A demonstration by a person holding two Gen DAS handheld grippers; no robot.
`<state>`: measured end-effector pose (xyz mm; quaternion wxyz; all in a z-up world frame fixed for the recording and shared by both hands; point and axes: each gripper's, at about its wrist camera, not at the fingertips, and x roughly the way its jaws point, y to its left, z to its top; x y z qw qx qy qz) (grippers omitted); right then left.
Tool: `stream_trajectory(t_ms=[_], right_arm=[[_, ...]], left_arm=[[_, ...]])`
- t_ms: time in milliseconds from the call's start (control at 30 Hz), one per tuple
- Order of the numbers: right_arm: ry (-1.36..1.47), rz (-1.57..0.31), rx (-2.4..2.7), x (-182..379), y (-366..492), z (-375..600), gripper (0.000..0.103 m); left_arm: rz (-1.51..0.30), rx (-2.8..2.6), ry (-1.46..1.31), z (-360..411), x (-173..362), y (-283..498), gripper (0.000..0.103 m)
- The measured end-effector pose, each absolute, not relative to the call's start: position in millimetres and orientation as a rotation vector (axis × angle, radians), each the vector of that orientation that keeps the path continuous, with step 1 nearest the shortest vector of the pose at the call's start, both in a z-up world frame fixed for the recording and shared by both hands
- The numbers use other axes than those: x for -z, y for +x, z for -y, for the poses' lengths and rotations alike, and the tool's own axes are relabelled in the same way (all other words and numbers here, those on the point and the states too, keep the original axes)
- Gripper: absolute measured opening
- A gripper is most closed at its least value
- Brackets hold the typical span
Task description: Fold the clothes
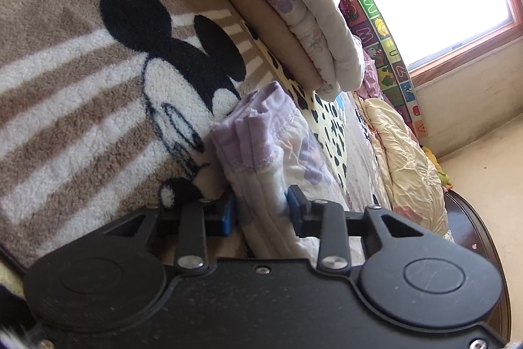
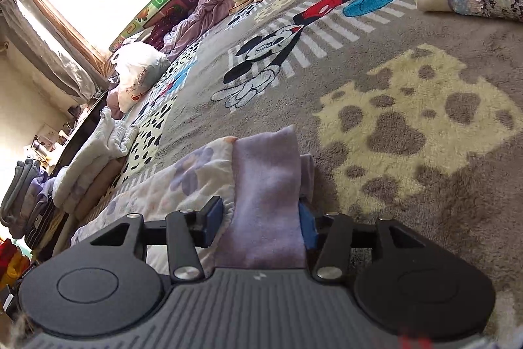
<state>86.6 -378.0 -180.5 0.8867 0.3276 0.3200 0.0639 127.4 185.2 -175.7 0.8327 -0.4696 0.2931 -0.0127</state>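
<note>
Floral garment is pinched between both part-closed jaws, left gripper and right gripper, long axis spanned between them.

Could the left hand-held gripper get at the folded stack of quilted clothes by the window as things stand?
Probably not yet. The left hand-held gripper is shut on the lilac floral garment, so it is occupied. The folded stack lies beyond on the fleece blanket, with nothing else between.
</note>
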Motion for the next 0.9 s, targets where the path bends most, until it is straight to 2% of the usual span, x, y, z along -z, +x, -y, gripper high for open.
stream_trajectory(t_ms=[67, 167, 367, 600, 767, 900], right_arm=[[0.681, -0.65, -0.142, 183, 86, 378, 0.051], [0.682, -0.637, -0.157, 185, 85, 379, 0.051], [0.707, -0.618, -0.19, 185, 83, 385, 0.049], [0.742, -0.604, -0.212, 184, 85, 389, 0.043], [0.776, -0.603, -0.224, 184, 84, 394, 0.042], [0.815, -0.593, -0.227, 184, 82, 402, 0.042]], left_arm=[[-0.607, 0.024, -0.99, -182, 174, 129, 0.021], [-0.576, 0.01, -0.933, -173, 155, 126, 0.016], [-0.493, 0.024, -0.769, -143, 105, 121, 0.014], [-0.359, 0.164, -0.397, -50, 38, 104, 0.014], [-0.315, 0.268, -0.122, 32, 30, 92, 0.013], [-0.315, 0.364, 0.086, 98, 52, 83, 0.013]])
